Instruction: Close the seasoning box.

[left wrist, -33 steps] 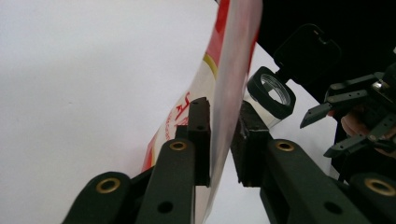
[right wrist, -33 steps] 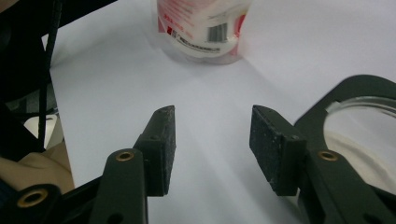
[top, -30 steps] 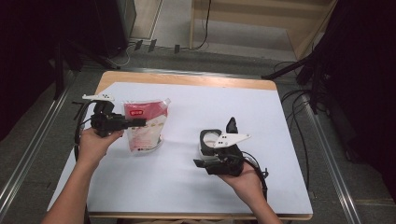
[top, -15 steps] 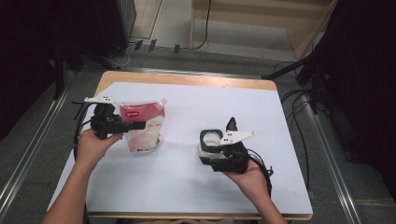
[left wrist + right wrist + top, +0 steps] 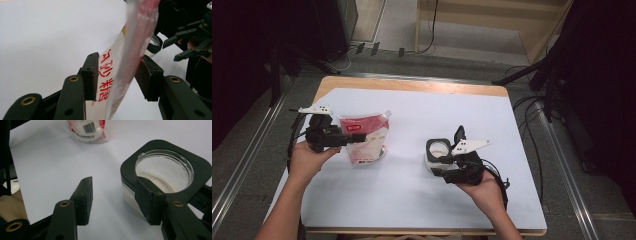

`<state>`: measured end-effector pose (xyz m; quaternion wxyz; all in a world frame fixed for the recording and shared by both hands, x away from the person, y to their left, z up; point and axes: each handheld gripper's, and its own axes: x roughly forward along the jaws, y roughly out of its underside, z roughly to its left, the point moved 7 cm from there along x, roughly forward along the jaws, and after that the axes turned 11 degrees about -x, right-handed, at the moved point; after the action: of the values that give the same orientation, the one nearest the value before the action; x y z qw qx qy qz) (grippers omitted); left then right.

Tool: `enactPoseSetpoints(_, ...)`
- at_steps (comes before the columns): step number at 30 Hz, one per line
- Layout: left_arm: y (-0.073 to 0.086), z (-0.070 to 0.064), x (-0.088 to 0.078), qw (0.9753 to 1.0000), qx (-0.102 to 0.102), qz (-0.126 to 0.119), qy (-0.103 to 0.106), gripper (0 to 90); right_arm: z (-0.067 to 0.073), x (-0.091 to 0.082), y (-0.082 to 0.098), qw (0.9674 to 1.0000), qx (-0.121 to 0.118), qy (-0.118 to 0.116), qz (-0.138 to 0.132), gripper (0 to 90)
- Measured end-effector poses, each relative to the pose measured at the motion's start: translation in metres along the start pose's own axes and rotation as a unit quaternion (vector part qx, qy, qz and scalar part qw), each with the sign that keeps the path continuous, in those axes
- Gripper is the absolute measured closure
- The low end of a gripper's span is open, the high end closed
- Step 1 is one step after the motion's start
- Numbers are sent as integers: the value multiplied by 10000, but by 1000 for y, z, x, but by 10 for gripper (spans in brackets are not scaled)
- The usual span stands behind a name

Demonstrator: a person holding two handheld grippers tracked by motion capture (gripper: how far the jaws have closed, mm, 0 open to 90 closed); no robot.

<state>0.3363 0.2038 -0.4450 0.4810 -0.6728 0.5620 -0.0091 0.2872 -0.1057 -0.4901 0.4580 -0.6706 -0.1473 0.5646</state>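
Note:
A red-and-white sugar bag (image 5: 368, 142) stands upright on the white table sheet (image 5: 422, 200) at the left. My left gripper (image 5: 358, 136) reaches in level from the left. Its jaws have just been opening. The bag (image 5: 140, 25) hangs between its pads, which stand open around it (image 5: 117, 75). A clear jar with a black square collar (image 5: 438, 149) sits right of centre with white sugar inside. My right gripper (image 5: 435, 168) lies just in front of it, open. Its right pad (image 5: 147, 202) is beside the jar wall (image 5: 197, 167), and bare sheet shows between its jaws (image 5: 113, 197).
The sheet covers a wooden table with its edge at the back (image 5: 412, 84). Cables trail off the right side (image 5: 532, 115) onto the floor. The right gripper (image 5: 192, 42) shows beyond the bag in the left gripper view. The bag's barcode end (image 5: 87, 130) shows far off in the right gripper view.
The left gripper's jaws have widened around the bag, which stays standing. The right hand has shifted slightly, and more of the jar's mouth shows.

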Motion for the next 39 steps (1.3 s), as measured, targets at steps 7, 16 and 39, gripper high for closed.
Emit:
enactPoseSetpoints(7, 3, -1, -2, 10000, 25, 61, -2, 541, -5, -4, 4, 10000, 33, 23, 3, 491)
enactPoseSetpoints(16, 6, 0, -8, 10000, -12, -29, -45, 524, -6, -5, 5, 10000, 63, -25, -7, 489)
enactPoseSetpoints(39, 23, 3, -41, 9999, -71, 15, -96, 478, -14, -28, 14, 9999, 111, 78, -36, 522)
